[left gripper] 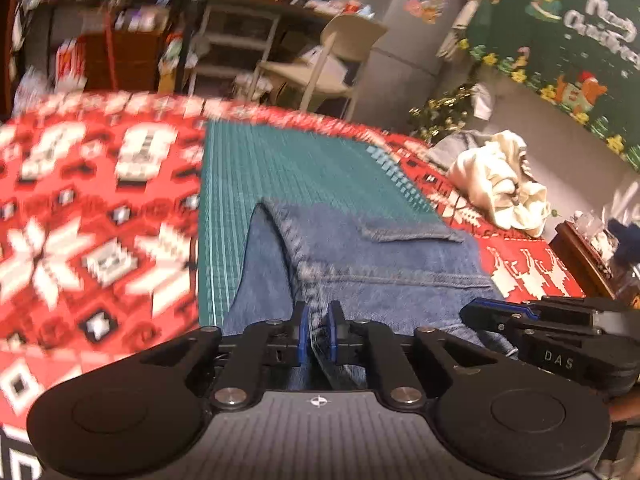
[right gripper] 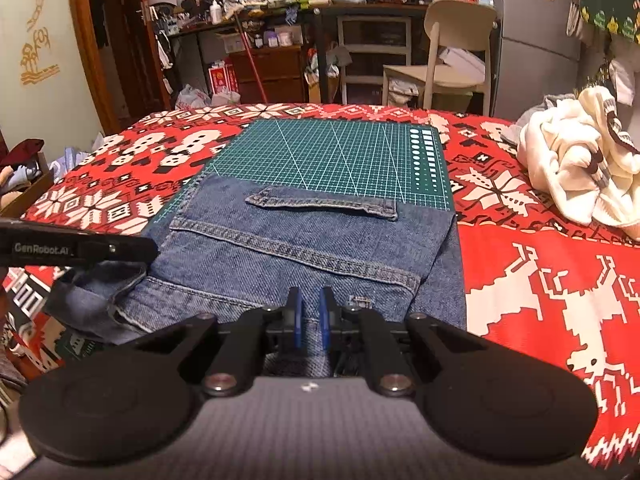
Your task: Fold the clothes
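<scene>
A folded blue denim garment (right gripper: 304,240) with stitched seams and a flap lies on the near half of a green cutting mat (right gripper: 340,152). In the right wrist view, my right gripper (right gripper: 311,308) sits at the garment's near edge, its blue pads close together with denim in the narrow gap. At the garment's left corner my left gripper (right gripper: 154,248) holds a fold of denim lifted off the table. In the left wrist view, the left gripper (left gripper: 318,322) is shut on a seam of the denim garment (left gripper: 380,264). The right gripper (left gripper: 468,312) shows beside it at the right.
A red and white patterned cloth (right gripper: 540,280) covers the table. A crumpled white garment (right gripper: 572,168) lies at the right, also in the left wrist view as a white heap (left gripper: 500,184). Behind the table stand a pale chair (right gripper: 452,52) and cluttered shelves.
</scene>
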{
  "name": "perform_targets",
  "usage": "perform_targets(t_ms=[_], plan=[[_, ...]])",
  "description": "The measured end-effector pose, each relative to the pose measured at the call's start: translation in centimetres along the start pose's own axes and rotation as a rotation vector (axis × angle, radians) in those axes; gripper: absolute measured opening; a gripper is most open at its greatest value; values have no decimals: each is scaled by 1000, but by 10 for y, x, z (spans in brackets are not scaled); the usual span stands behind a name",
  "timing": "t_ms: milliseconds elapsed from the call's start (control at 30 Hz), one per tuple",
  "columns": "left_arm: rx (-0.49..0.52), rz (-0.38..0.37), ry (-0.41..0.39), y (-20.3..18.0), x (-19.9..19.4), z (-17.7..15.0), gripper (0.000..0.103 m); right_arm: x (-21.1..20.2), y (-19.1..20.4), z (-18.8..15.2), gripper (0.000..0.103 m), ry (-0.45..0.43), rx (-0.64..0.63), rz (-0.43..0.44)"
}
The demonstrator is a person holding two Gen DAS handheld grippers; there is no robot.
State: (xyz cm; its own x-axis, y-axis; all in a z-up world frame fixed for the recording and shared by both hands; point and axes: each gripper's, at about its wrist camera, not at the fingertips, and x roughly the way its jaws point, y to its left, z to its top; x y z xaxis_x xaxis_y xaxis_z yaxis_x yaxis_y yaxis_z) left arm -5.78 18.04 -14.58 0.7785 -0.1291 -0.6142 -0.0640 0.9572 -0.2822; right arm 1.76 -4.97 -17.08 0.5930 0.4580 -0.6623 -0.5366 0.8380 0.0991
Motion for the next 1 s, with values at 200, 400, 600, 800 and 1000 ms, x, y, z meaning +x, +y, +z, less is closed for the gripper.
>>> perform_targets(t_ms=[200,400,600,800,1000], plan=[[4,-33,-28,-9,22,37,5,-8,-12,26,10,-48,26,-33],[62,44,11,-8,60,41,5,27,-36,37,10,-19,69,-44],[40,25,12,9,59,24,3,37,-48,22,8,7,35,-9],[-38,1,40,19,51,29,3,27,-69,23,8,33,108,-1],[-14,46,43,12,54,57,3,20,-90,42,11,-6,200,-30]])
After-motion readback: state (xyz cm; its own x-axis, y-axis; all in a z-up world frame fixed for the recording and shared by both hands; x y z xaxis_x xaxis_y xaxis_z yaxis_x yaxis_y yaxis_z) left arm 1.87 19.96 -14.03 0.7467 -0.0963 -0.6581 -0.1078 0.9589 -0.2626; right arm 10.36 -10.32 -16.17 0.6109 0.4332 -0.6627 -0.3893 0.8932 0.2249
